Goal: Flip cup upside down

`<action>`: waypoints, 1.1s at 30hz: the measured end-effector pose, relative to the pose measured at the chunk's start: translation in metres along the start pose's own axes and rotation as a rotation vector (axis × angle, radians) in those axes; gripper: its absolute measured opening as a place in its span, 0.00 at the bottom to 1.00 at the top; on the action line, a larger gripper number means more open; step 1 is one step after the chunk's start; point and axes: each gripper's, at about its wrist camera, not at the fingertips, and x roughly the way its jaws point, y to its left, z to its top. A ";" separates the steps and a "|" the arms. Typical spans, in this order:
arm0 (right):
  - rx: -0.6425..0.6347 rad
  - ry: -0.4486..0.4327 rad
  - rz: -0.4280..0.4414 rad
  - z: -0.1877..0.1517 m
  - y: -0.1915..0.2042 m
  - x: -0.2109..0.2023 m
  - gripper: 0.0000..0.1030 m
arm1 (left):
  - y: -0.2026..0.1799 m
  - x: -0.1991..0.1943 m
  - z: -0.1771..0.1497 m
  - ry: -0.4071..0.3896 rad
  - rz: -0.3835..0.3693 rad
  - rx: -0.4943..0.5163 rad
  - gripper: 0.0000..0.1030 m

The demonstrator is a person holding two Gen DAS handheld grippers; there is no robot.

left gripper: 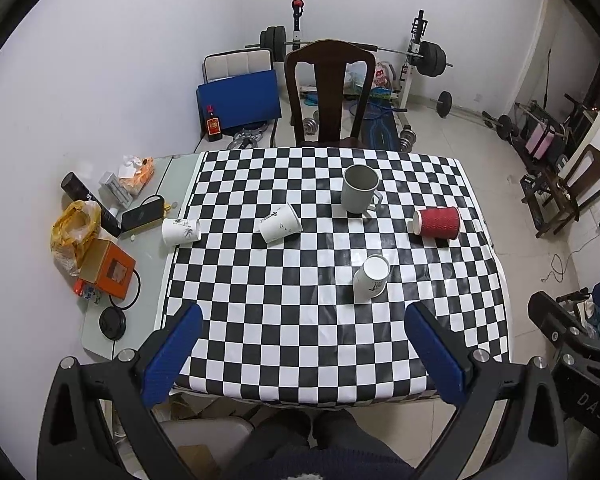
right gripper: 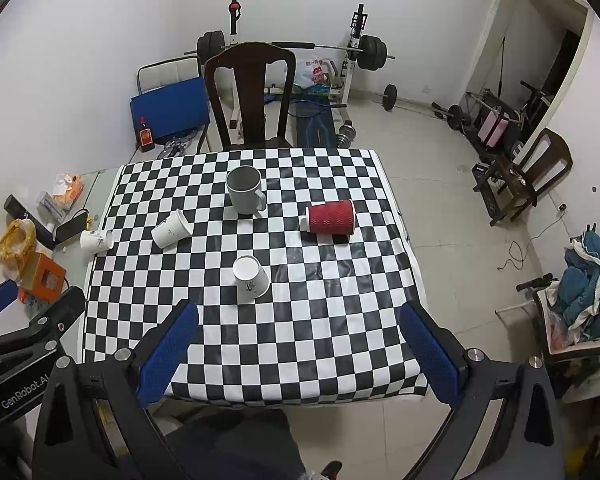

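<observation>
Hovering released over the tabletop's [left gripper: 300, 360] near edge, both claws, left claw [left gripper: 304, 344] and right claw [right gripper: 300, 340], hold nothing, so the approach step is in hand and next likely calls for reaching the upright grey handled mug [right gripper: 245, 195] near the far edge.

The left gripper [left gripper: 302, 344] and the right gripper [right gripper: 300, 344] both hover above the near edge of the table, side by side, blue-padded jaws spread wide and holding nothing.

Lit evenly and coolly from overhead, moderately bright. Showed soft glare on the checkered tablecloth [left gripper: 320, 280] near the middle, short faint shadows beside the cups. Stayed sharp at centre; bent strongly toward the edges, with black vignette corners and slight softness there.
</observation>
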 end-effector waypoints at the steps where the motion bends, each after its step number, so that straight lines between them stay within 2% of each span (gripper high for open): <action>1: 0.003 0.001 0.001 0.000 -0.001 -0.001 0.99 | 0.000 0.000 -0.001 0.001 -0.001 0.001 1.00; 33: 0.006 0.009 0.002 0.006 0.002 -0.005 0.99 | 0.006 -0.007 -0.011 -0.004 -0.001 0.015 1.00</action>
